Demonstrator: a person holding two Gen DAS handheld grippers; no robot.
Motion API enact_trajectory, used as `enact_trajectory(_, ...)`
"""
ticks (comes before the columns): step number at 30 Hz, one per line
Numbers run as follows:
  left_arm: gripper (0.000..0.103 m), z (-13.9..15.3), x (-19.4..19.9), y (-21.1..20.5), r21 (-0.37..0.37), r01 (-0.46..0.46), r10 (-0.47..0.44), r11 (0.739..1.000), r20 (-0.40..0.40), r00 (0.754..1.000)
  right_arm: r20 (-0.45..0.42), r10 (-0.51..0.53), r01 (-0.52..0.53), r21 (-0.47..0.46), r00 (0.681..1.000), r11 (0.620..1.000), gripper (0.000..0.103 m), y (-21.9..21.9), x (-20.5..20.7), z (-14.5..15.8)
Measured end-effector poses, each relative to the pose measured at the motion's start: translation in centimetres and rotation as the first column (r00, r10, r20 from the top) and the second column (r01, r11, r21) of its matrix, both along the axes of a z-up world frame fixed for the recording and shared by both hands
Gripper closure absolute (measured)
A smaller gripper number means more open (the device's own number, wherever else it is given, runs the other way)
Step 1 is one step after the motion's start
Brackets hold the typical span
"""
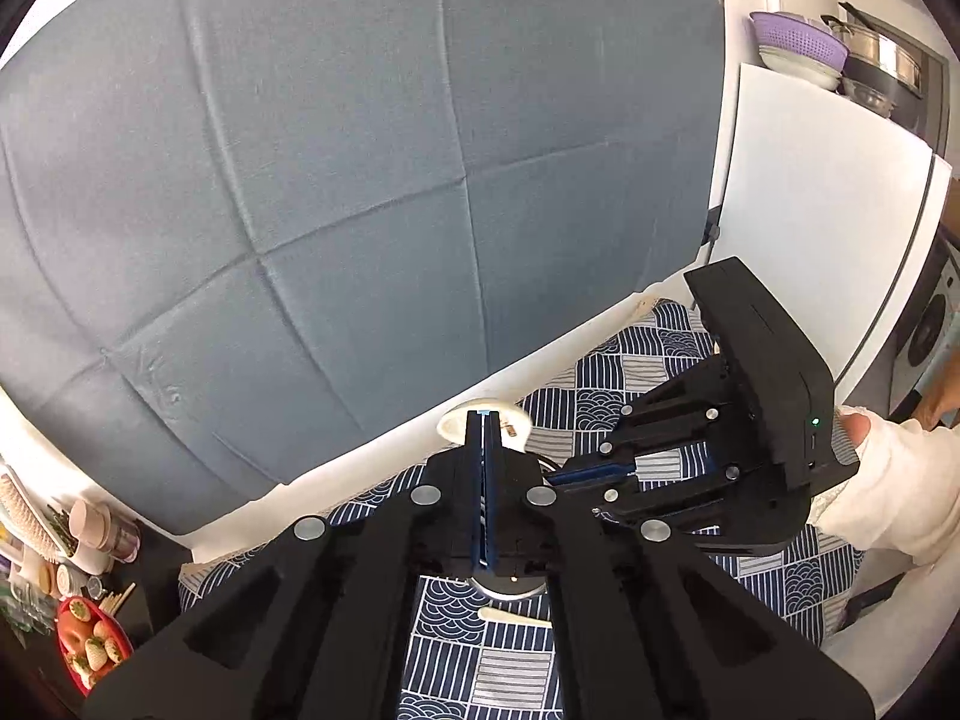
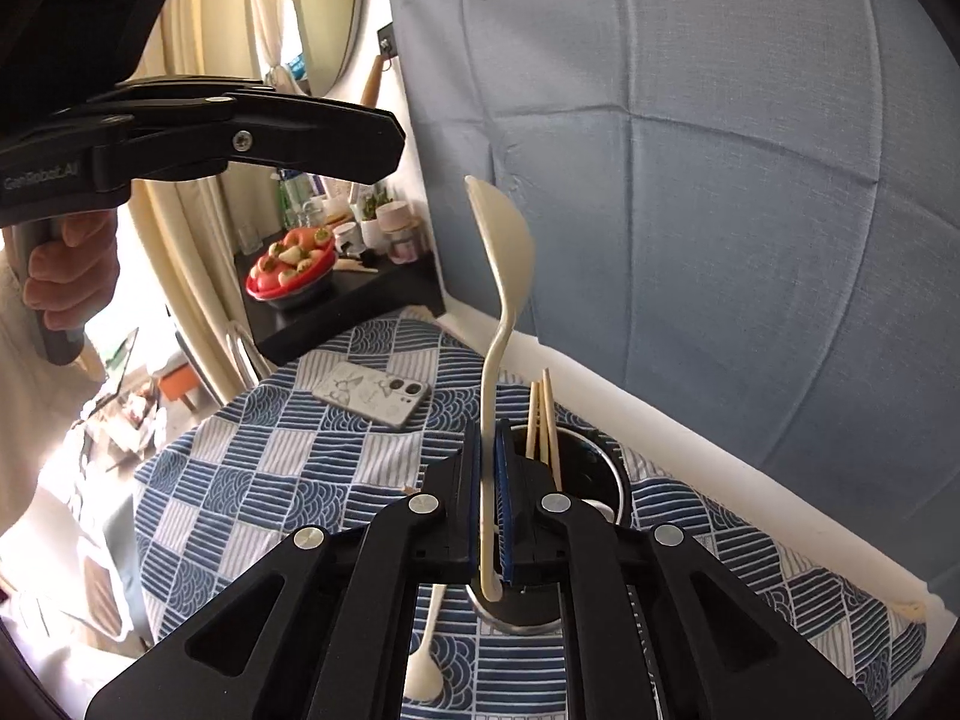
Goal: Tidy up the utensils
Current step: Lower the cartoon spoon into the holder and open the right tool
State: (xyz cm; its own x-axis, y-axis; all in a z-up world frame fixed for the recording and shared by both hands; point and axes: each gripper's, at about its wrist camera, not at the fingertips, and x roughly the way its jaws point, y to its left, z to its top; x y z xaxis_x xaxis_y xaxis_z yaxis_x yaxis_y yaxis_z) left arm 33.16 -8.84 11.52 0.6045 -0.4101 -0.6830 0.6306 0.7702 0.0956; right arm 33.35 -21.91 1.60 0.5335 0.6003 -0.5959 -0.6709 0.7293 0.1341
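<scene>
Right gripper (image 2: 487, 510): jaws clenched on the lower handle of a cream spoon (image 2: 501, 276), which stands nearly upright, bowl at the top, leaning a little to the right.
Left gripper (image 1: 486, 498): jaws pressed together, blue pads meeting (nothing can be made out between them); in the right wrist view it hangs up and to the left, gripped by a hand (image 2: 72, 276) on its handle.
Utensil cup (image 2: 606, 486): round dark metal holder on the tabletop, directly behind and under the right gripper's fingers.
Chopsticks (image 2: 543, 420): pale wooden sticks standing in the cup, just right of the held spoon's stem, tips fanning upward.
Second spoon (image 2: 423, 660): cream, lying flat on the cloth left of the cup, partly hidden by the gripper body.
Tablecloth (image 2: 288, 456): blue and white patchwork of stripes and wave patterns covering the tabletop.
Phone (image 2: 375, 399): lying back up on the cloth, well left of the cup.
Backdrop (image 2: 690, 150): grey-blue fabric panel, creased, rising behind the tabletop's far edge.
Fruit bowl (image 2: 294, 273): red, on a dark shelf beyond the cloth (strawberries and other fruit inside).
</scene>
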Motion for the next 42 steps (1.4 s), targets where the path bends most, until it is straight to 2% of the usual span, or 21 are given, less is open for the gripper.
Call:
enact_trajectory(2, 0.102, -0.4, 0.3, -0.4, 0.022, -0.003, 0.003, 1.0, -0.011, 1.0, 0.002, -0.004, 0.004, 0.017, 1.0, 1.0, 0.099, -0.1, 0.1, -0.2)
enact_trajectory(7, 0.102, -0.6, 0.6, -0.5, 0.021, -0.003, 0.003, 1.0, -0.016, 1.0, -0.026, -0.01, 0.011, 0.036, 1.0, 0.999, 0.099, 0.1, 0.5, -1.0)
enact_trajectory(12, 0.101, -0.8, 1.1, 0.3, 0.026, -0.05, 0.05, 0.998, -0.012, 0.999, -0.035, -0.005, 0.008, 0.081, 0.999, 0.997, 0.099, -0.6, 0.4, -0.8)
enact_trajectory(14, 0.093, -1.0, 1.3, 0.5, 0.022, -0.052, 0.052, 0.998, -0.017, 0.999, -0.034, -0.001, 0.004, 0.105, 0.999, 0.994, 0.099, -1.0, 0.3, -0.6)
enact_trajectory(17, 0.07, -1.3, 1.6, 0.2, 0.035, -0.05, 0.051, 0.998, -0.023, 0.998, -0.025, 0.013, -0.01, 0.131, 1.0, 0.991, 0.099, -1.6, 0.0, -0.2)
enact_trajectory(19, 0.067, -1.4, 1.9, 0.2, 0.037, -0.047, 0.048, 0.998, -0.027, 0.998, -0.015, 0.023, -0.021, 0.133, 1.0, 0.991, 0.099, -1.7, -0.2, 0.1)
enact_trajectory(26, 0.067, -1.6, 3.4, 0.2, -0.003, -0.009, 0.009, 1.0, -0.064, 0.998, 0.021, 0.069, -0.071, 0.142, 0.997, 0.987, 0.098, -2.0, -0.9, 1.0)
enact_trajectory(28, 0.087, -1.6, 3.5, 0.0, -0.008, 0.005, -0.005, 1.0, -0.068, 0.998, 0.024, 0.063, -0.065, 0.134, 0.998, 0.989, 0.098, -2.1, -0.8, 1.1)
enact_trajectory(30, 0.093, -1.5, 3.4, -0.1, 0.004, 0.007, -0.007, 1.0, -0.058, 0.998, 0.021, 0.053, -0.055, 0.125, 0.998, 0.991, 0.098, -2.4, -0.5, 1.1)
enact_trajectory(35, 0.094, -1.2, 3.0, -0.7, 0.033, 0.01, -0.009, 0.999, -0.03, 1.0, 0.032, 0.048, -0.051, 0.089, 0.998, 0.995, 0.098, -1.8, -0.1, 1.1)
enact_trajectory(42, 0.094, -1.0, 2.7, -1.1, 0.056, 0.013, -0.011, 0.998, -0.03, 0.999, 0.042, 0.039, -0.04, 0.034, 0.998, 0.999, 0.098, -0.6, 0.6, 0.6)
